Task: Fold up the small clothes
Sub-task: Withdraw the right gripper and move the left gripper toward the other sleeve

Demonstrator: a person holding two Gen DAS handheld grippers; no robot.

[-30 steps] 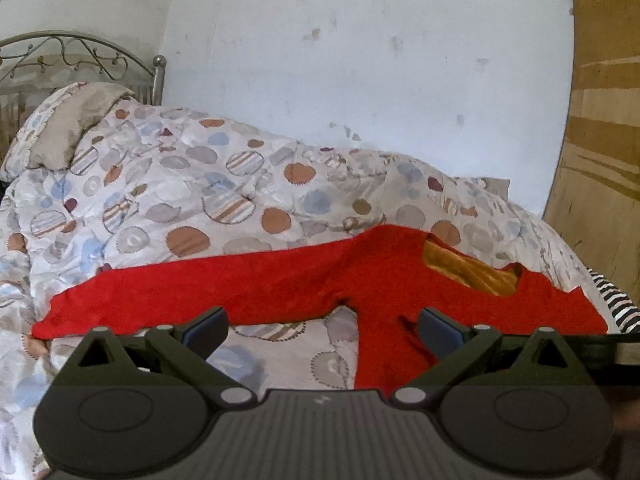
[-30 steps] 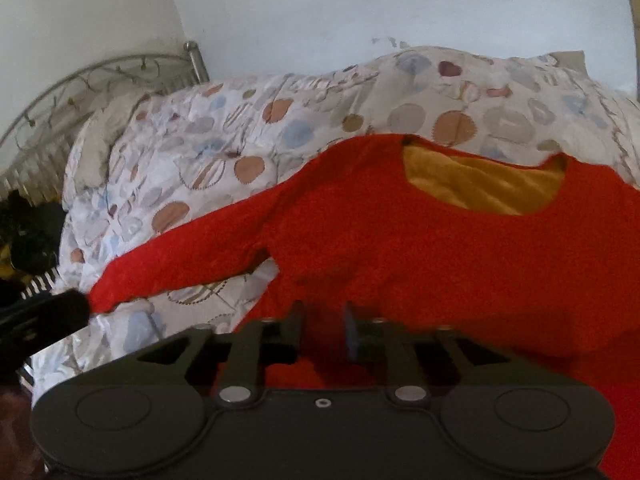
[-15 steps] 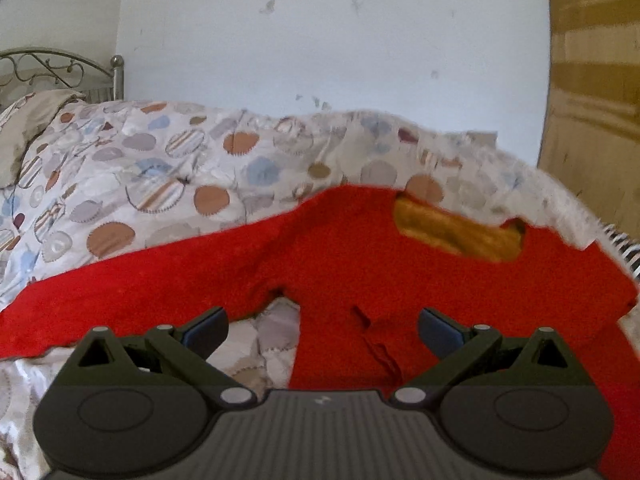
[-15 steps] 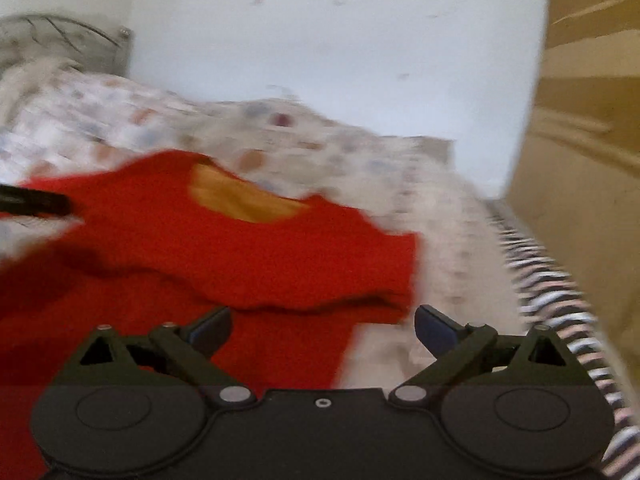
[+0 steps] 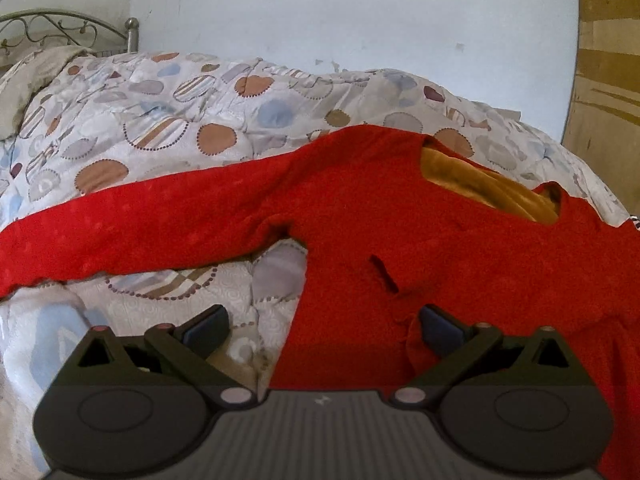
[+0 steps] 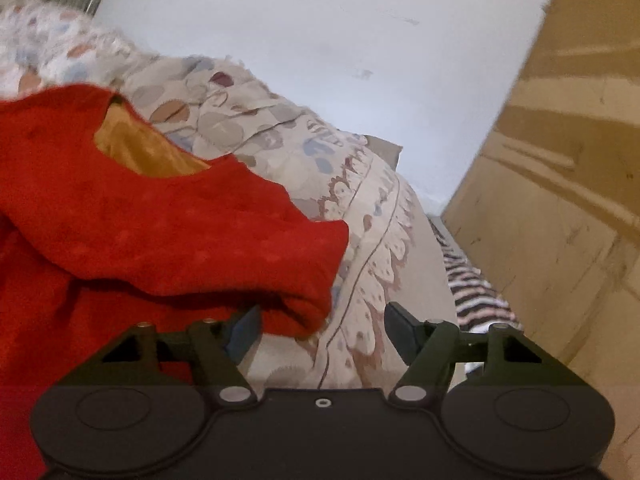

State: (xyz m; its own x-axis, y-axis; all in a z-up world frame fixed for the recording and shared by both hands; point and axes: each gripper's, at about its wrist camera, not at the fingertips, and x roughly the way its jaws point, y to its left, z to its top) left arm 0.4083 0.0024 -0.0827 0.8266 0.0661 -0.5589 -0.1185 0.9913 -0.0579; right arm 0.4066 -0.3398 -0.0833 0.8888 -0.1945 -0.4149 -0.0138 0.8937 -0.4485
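Blurring red top [image 6: 160,232] runs off-frame.

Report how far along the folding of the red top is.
Done: the red top lies on the quilt, one sleeve folded in. In hand: the right tool, jaws just narrowing, at that folded sleeve; nothing gripped. Left: the outstretched sleeve and body; left tool open.

We see a small red fuzzy top with long sleeves [image 5: 360,216] lying flat on the bed, front side up. Its neck hole shows a soft yellow-brown inside [image 5: 480,188]. One long sleeve [image 5: 132,228] stretches straight out to the left in the left wrist view, and the other sleeve [image 6: 224,248] is folded back over the body in the right wrist view.
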